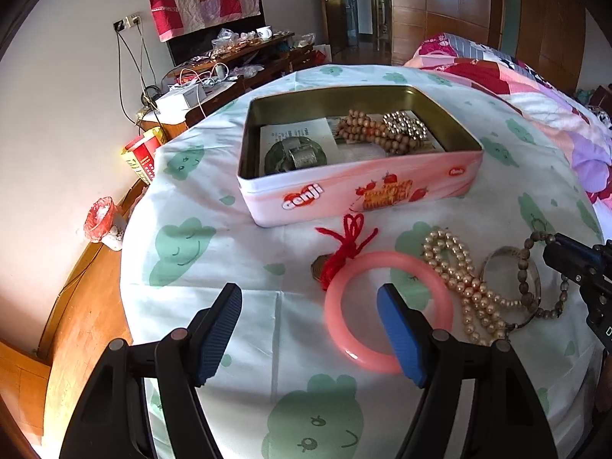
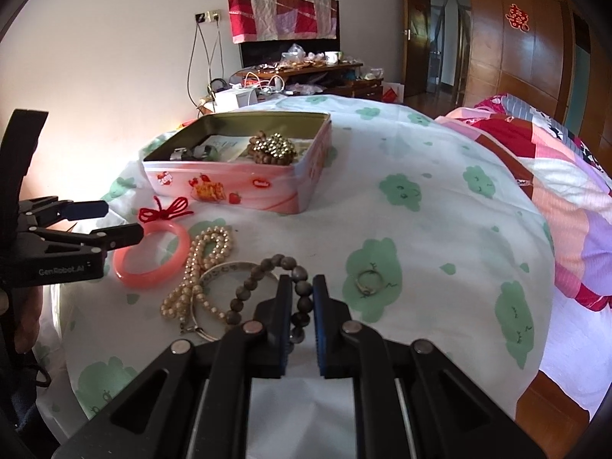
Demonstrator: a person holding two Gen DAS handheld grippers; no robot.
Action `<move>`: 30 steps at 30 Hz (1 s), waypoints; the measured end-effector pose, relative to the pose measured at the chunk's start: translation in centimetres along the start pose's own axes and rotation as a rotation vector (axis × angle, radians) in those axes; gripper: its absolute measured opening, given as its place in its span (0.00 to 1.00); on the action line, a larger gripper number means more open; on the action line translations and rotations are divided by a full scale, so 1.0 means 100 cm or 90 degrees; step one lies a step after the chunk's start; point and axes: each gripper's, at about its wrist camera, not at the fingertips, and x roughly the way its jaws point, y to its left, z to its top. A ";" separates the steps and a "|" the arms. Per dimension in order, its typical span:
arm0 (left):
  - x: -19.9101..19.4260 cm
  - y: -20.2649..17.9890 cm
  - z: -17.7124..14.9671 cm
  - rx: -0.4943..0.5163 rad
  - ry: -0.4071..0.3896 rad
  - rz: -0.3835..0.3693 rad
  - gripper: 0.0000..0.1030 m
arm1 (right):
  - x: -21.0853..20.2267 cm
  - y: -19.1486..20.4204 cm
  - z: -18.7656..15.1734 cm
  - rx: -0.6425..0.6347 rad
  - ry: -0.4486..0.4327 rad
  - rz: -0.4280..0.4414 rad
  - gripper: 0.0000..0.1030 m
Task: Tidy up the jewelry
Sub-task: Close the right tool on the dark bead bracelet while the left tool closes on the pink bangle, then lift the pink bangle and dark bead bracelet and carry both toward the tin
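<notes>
My right gripper (image 2: 302, 281) is shut on the dark bead bracelet (image 2: 244, 290), pinching one side of its loop; the bracelet lies partly over a silver bangle (image 2: 225, 267). A pearl necklace (image 2: 199, 264) lies just left of them, and a small ring (image 2: 366, 282) sits to the right on the sheet. My left gripper (image 1: 310, 294) stands open low over the pink bangle (image 1: 382, 258), one finger inside its loop, touching nothing. Red yarn (image 1: 348, 248) is tied to that bangle. The open pink tin (image 1: 344, 195) behind holds wooden beads (image 1: 367, 130), gold beads (image 1: 405, 124) and a watch (image 1: 302, 157).
All of this rests on a white sheet with green clouds (image 2: 401, 191) over a bed. A patchwork quilt (image 2: 554, 191) lies at the right. A cluttered wooden cabinet (image 1: 229, 72) and the floor drop-off (image 1: 88, 267) are at the left.
</notes>
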 end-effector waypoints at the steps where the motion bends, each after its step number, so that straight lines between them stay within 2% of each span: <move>1: 0.002 -0.001 -0.001 0.003 0.005 0.003 0.71 | 0.000 0.000 -0.001 -0.001 0.002 0.001 0.12; 3: 0.005 -0.001 -0.002 0.002 0.011 0.000 0.71 | 0.002 0.001 -0.002 -0.002 0.004 0.003 0.12; 4: 0.008 0.000 -0.003 0.000 0.018 -0.009 0.64 | 0.002 0.002 -0.002 -0.002 0.004 0.004 0.12; 8: 0.009 -0.003 -0.005 0.016 0.020 -0.003 0.56 | 0.001 0.003 -0.002 -0.003 0.001 0.007 0.12; 9: 0.008 -0.003 -0.005 0.019 0.016 -0.002 0.42 | 0.001 0.004 -0.003 -0.004 0.000 0.008 0.12; 10: 0.006 -0.003 -0.005 0.022 0.012 -0.013 0.15 | 0.000 0.005 -0.003 -0.005 -0.001 0.009 0.12; 11: 0.005 -0.003 -0.004 0.023 0.012 -0.022 0.09 | 0.000 0.005 -0.003 -0.006 -0.002 0.010 0.12; 17: -0.005 -0.009 -0.002 0.031 -0.004 -0.056 0.09 | -0.009 0.005 0.001 -0.004 -0.026 0.011 0.12; 23: -0.036 -0.007 0.008 0.037 -0.071 -0.044 0.09 | -0.019 0.000 0.008 0.005 -0.045 0.005 0.12; 30: -0.048 0.007 0.016 0.010 -0.096 -0.034 0.09 | -0.028 -0.002 0.014 0.004 -0.064 -0.004 0.12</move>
